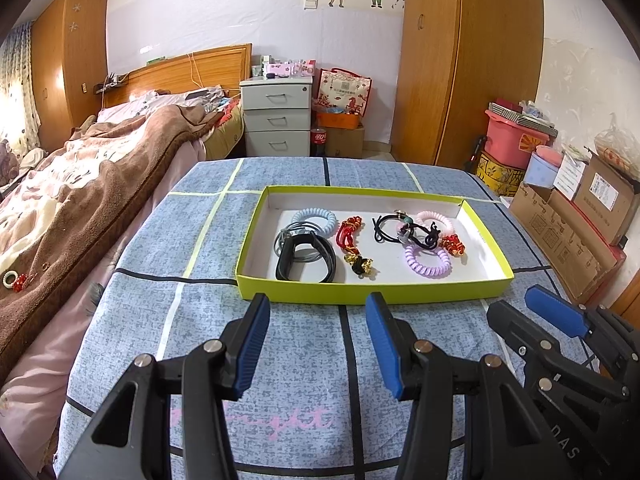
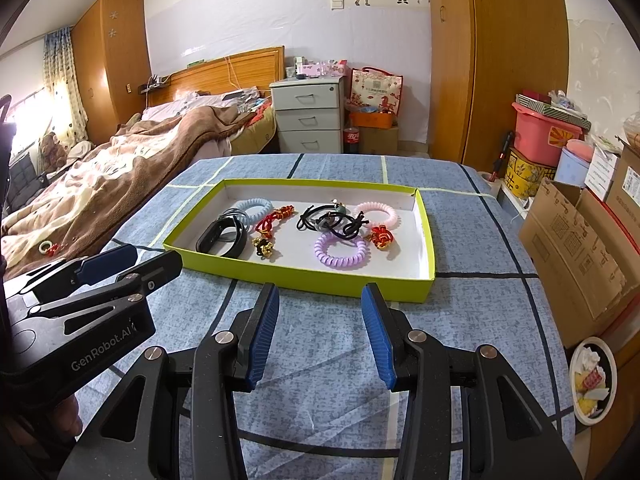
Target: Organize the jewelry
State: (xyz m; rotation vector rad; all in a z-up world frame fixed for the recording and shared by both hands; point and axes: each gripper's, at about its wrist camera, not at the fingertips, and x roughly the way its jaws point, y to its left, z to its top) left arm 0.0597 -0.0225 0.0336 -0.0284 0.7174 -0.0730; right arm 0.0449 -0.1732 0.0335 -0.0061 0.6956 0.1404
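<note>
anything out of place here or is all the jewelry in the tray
Nearly all of it lies in the green tray. One stray: a white ring with a red charm sits apart on the brown blanket, left of the table.

A home bedroom: bed [image 1: 120, 152], wardrobe [image 1: 468, 60], bedside drawers [image 1: 276, 116].

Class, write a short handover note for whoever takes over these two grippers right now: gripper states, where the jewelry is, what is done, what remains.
Left gripper: open, empty, short of the tray.
Right gripper: open, empty, beside it.
Green tray on the blue cloth holds the black band, the blue, pink and purple coil ties, red charms and black hair ties, loosely mixed.
Done: nothing visibly sorted.
Left: all sorting.
</note>
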